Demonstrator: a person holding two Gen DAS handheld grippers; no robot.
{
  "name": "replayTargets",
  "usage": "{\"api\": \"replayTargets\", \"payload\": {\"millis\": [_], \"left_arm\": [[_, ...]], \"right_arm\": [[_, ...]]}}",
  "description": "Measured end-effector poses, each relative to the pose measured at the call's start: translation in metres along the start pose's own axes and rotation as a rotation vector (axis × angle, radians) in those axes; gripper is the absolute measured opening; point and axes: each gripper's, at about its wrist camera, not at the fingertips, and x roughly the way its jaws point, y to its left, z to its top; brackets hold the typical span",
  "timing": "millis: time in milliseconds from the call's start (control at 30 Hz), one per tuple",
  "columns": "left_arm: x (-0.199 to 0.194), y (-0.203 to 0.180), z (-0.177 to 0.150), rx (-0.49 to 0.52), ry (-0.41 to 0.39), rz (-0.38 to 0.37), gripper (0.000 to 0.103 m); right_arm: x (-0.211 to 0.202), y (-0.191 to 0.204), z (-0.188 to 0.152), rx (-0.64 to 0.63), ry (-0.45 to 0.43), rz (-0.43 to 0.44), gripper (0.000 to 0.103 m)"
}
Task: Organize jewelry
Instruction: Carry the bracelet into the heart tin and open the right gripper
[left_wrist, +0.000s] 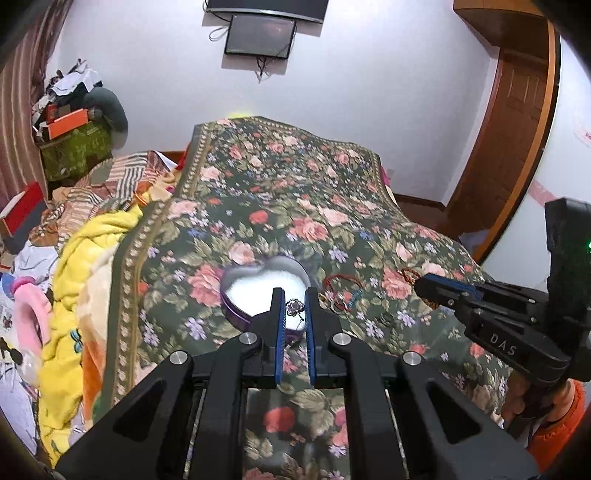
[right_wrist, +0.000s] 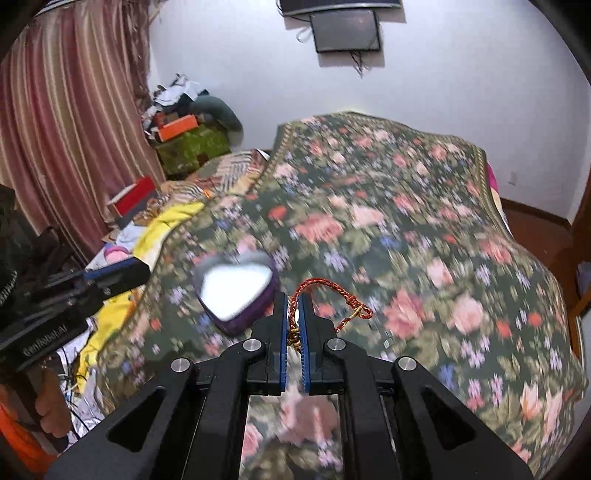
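A heart-shaped purple tin (left_wrist: 236, 286) with a white inside lies open on the floral bedspread; it also shows in the right wrist view (right_wrist: 255, 306). My left gripper (left_wrist: 294, 295) is shut on a small silver pendant (left_wrist: 294, 307) and holds it over the tin's near edge. My right gripper (right_wrist: 293, 299) is shut on a red and gold braided cord bracelet (right_wrist: 321, 286), lifted above the bedspread right of the tin. Several loose bracelets and rings (left_wrist: 341, 297) lie on the bedspread just right of the tin.
The floral bedspread (left_wrist: 295, 192) covers the bed. A yellow blanket (left_wrist: 85, 266) and piled clothes lie along its left side. Boxes and clutter (left_wrist: 70, 129) stand at the far left by a striped curtain (right_wrist: 55, 122). A wooden door (left_wrist: 517, 122) is at the right.
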Motion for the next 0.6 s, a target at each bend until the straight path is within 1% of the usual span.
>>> {"api": "replayTargets", "payload": {"millis": [167, 333, 500, 600], "left_arm": [[0.0, 0.012, 0.011, -0.004, -0.025, 0.022, 0.009], [0.003, 0.023, 0.019, -0.006, -0.039, 0.042, 0.009], [0.012, 0.036, 0.023, -0.017, -0.04, 0.055, 0.009], [0.02, 0.043, 0.025, -0.021, -0.032, 0.058, 0.009]], "right_arm": [[0.006, 0.012, 0.022, -0.024, -0.036, 0.037, 0.005], [0.019, 0.026, 0.038, -0.048, -0.048, 0.081, 0.005], [0.038, 0.039, 0.042, -0.069, -0.027, 0.121, 0.005], [0.052, 0.044, 0.041, -0.079, 0.0, 0.144, 0.005]]}}
